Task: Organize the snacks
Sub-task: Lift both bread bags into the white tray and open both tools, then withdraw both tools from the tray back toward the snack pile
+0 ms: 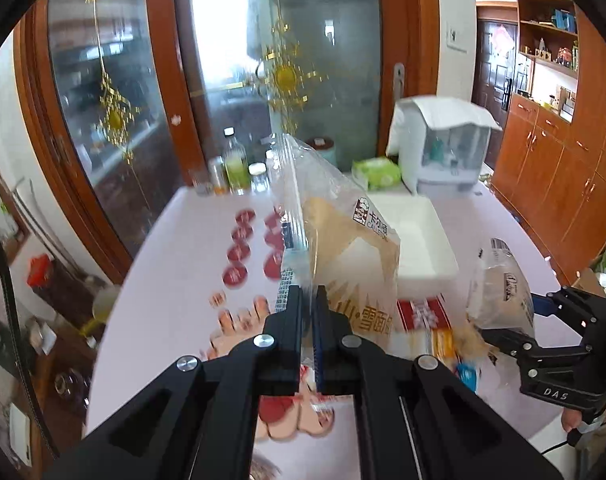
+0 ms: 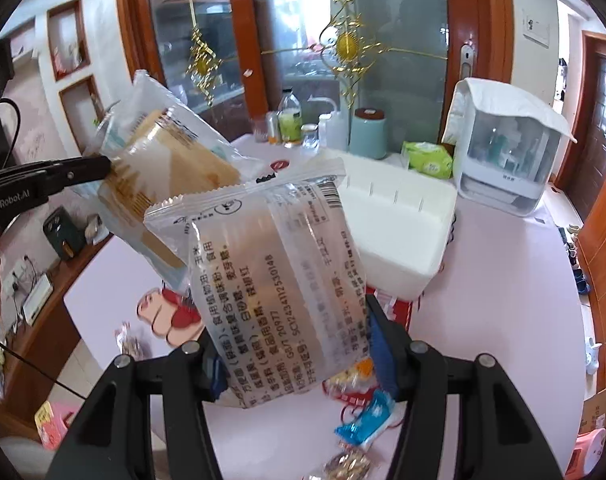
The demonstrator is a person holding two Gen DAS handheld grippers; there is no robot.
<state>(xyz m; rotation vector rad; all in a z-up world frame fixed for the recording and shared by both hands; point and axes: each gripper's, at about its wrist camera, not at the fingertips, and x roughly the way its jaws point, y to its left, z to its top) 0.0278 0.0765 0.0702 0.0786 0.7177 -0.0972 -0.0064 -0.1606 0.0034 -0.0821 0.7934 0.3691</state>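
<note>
Above the pink table (image 1: 175,280), we hold two snacks aloft. Our left gripper (image 1: 309,300) is clamped on the edge of a beige bread packet (image 1: 351,248); our right gripper (image 2: 291,344) pinches a clear, text-printed packet (image 2: 271,272) by its lower end, long axis upright. Ahead of both lies the white bin (image 2: 399,232), seemingly nearer the right hand. More wrapped snacks (image 2: 367,420) lie loose below.

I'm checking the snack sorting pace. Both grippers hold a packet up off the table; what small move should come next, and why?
Probably carry the right gripper forward and lower its clear snack packet into the white bin. The bin sits open just behind it, and the left gripper has its bread packet lifted clear.
</note>
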